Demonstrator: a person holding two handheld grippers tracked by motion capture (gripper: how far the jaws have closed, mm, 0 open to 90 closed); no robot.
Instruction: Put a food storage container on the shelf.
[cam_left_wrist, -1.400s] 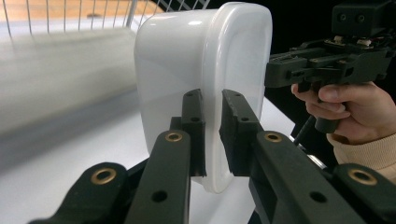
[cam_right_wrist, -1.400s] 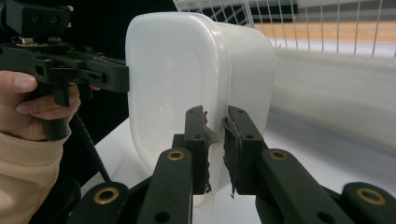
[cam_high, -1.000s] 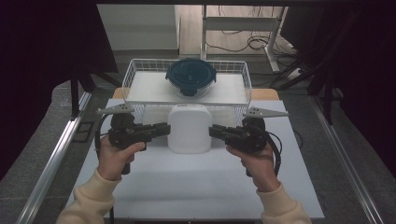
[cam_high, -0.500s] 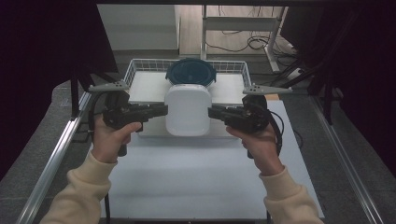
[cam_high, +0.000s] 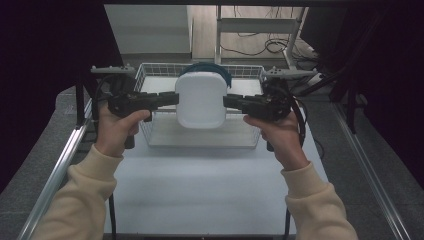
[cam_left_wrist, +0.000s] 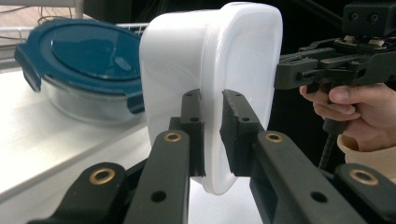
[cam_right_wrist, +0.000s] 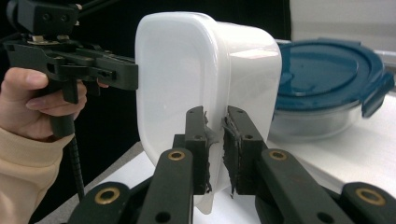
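Observation:
A white plastic container (cam_high: 201, 100) hangs tilted on its side in the air over the wire basket (cam_high: 150, 134). My left gripper (cam_high: 172, 99) is shut on its left rim, and my right gripper (cam_high: 227, 101) is shut on its right rim. In the left gripper view the jaws (cam_left_wrist: 212, 100) pinch the thin rim of the white container (cam_left_wrist: 187, 56). The right gripper view has the same hold (cam_right_wrist: 215, 116) on the container (cam_right_wrist: 187, 65). A round glass container with a blue lid (cam_left_wrist: 88, 51) sits in the basket behind it, partly hidden in the high view (cam_high: 222, 70).
The basket stands at the far edge of the white table (cam_high: 210, 185). A metal rail (cam_high: 60, 160) runs along the table's left side. A shelf frame and cables (cam_high: 270, 45) lie beyond the basket.
Both grippers have risen and moved away from the person with the white container between them. It has gone from the table surface to the air over the basket, and now hides most of the blue lid.

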